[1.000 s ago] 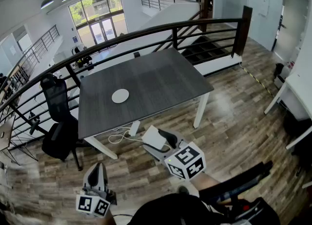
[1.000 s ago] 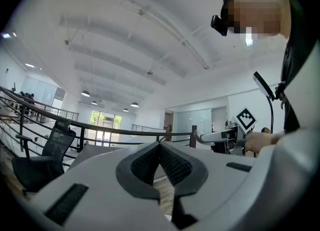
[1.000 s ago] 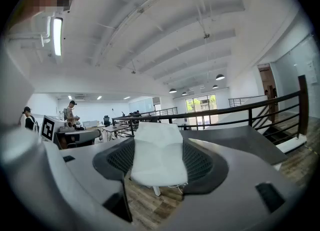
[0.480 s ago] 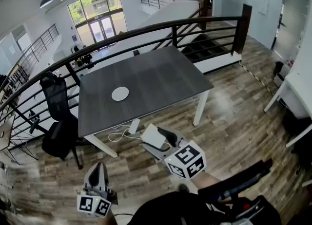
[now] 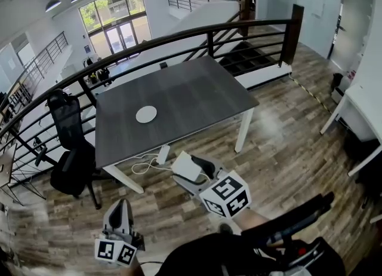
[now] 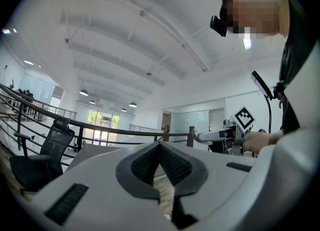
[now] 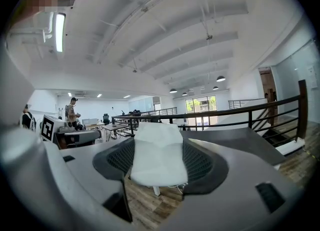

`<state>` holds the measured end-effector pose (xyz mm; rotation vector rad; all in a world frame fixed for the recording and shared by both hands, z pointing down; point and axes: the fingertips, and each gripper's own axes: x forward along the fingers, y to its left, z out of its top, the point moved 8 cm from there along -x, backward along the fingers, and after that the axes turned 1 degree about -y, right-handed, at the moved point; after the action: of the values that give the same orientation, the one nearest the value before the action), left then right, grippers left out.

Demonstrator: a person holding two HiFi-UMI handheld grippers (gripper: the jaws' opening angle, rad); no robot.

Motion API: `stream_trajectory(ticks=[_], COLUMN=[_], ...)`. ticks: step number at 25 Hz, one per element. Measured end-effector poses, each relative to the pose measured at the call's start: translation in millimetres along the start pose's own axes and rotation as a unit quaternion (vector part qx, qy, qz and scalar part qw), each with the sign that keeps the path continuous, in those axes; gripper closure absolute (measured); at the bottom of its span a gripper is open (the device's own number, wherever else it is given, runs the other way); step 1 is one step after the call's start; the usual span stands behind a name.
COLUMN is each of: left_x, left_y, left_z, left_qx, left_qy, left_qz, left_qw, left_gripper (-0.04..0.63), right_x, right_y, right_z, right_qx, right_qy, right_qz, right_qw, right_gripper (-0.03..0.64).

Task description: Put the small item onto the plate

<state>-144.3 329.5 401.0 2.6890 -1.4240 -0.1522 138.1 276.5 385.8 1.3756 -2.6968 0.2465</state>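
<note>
The right gripper [image 5: 192, 172] is clamped across the width of the small white item [image 7: 158, 154], and the left gripper [image 6: 160, 147] has its jaws pressed together on nothing. The item looks light, soft and pillowy, likely to sag, so a gentle mid-body hold suits it. Its long axis runs along the jaws, far end toward the table [image 5: 197, 98], where the plate [image 5: 146, 114] lies well apart.

The head camera looked steeply down at the table [image 5: 191, 98] from afar. Cameras on the left gripper [image 5: 120, 206] and right gripper [image 5: 192, 166] tilted upward, sharing that table and railing [image 5: 179, 37].
</note>
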Motion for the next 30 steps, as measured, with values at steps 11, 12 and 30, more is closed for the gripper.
stream_trajectory(ticks=[11,12,30], left_x=[-29.5,-32.9,-48.7], left_y=[21.0,24.1,68.9], left_z=[0.9,1.8,-1.3], left_qx=[-0.003,-0.004,-0.007], left_qy=[0.003,0.001,-0.005], left_qz=[-0.027,-0.029,-0.044], left_qw=[0.9996,0.9996,0.999], left_gripper=[0.592,0.592,0.592], right_x=[7.3,8.9,44.6], right_y=[41.9,46.3,78.1], right_z=[2.0,1.7,-6.0], right_qx=[0.002,0.005,0.011], right_qy=[0.0,0.0,-0.005], right_qz=[-0.016,-0.017,-0.02], right_qw=[1.0,1.0,1.0], right_gripper=[0.313,0.313,0.313])
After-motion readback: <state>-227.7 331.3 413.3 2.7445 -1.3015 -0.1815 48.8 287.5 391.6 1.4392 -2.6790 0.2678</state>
